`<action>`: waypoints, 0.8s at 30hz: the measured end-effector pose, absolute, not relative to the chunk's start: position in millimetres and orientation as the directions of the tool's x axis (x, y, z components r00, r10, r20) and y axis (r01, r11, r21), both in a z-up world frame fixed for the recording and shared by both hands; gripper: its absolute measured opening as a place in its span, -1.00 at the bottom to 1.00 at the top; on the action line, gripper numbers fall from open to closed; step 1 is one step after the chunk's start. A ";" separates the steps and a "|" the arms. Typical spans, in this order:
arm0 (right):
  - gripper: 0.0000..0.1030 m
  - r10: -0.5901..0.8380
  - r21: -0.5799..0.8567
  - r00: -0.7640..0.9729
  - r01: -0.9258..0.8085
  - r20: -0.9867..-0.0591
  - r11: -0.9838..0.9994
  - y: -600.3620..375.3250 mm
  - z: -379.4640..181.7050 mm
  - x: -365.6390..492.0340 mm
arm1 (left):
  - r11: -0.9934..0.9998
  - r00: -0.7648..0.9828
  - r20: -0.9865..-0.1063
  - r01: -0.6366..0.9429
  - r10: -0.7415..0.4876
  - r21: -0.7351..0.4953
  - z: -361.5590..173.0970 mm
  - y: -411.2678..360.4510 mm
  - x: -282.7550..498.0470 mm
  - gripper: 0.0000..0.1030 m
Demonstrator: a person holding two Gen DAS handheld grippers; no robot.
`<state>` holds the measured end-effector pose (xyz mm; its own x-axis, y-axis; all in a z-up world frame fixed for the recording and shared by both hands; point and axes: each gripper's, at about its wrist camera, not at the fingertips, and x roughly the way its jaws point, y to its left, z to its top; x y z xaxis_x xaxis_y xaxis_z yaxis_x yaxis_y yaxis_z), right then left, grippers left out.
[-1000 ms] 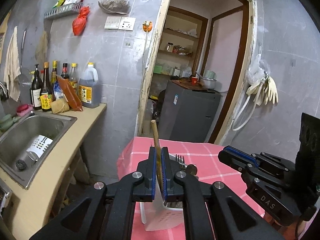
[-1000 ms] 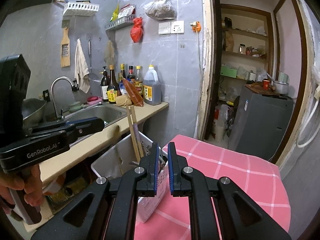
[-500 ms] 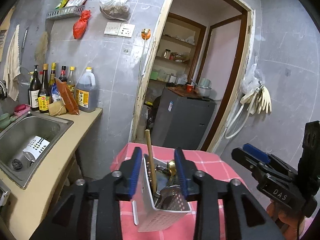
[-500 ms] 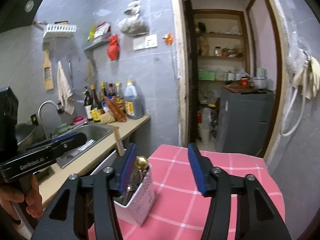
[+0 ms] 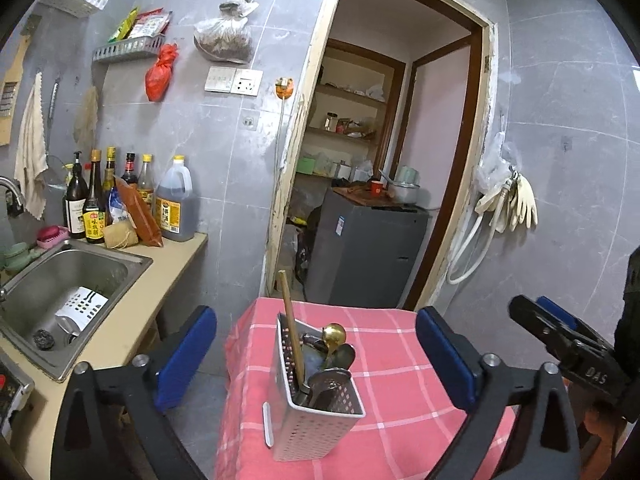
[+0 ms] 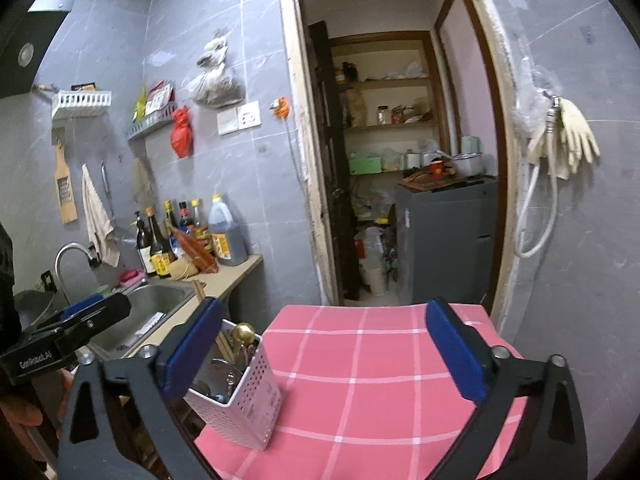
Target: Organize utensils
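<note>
Tabletop [image 5: 400, 364] w/ pink checked cloth carries a white perforated utensil holder [image 5: 320, 424], upright near the front left part. Left claw [image 5: 316, 354] has just been opening and now gapes wide, nothing gripped; the holder stands between its blue pads [image 5: 186, 354], clear of both. Right claw [image 6: 324, 354] has likewise just been opening, wide and empty, holder just beside its left pad, touching or not I can't tell. Inside the holder: wooden chopsticks [image 5: 290, 332], brass-coloured spoon [image 5: 334, 336], dark metal pieces.
</note>
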<state>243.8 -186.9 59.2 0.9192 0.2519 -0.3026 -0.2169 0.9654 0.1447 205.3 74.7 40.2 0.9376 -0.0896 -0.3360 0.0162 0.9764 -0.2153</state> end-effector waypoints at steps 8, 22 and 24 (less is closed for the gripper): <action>0.98 0.225 0.147 0.929 -0.188 -0.295 0.971 -213.8 63.9 208.6 | 0.973 0.946 -0.318 -0.009 -0.067 -0.232 44.7 63.3 176.5 1.00; 0.98 0.224 0.135 0.926 -0.191 -0.304 0.972 -263.9 70.0 113.7 | 0.975 0.948 -0.318 -0.046 -0.026 -0.218 46.1 20.7 77.5 1.00; 0.98 0.227 0.139 0.922 -0.192 -0.313 0.971 -269.0 67.5 99.8 | 0.974 0.945 -0.325 -0.051 -0.023 -0.218 44.7 15.4 64.6 1.00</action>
<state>99.8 -269.0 67.5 0.9222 0.2271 -0.3130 -0.1920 0.9715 0.1391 64.6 15.4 44.7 0.9453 -0.0231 -0.3253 -0.0514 0.9745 -0.2185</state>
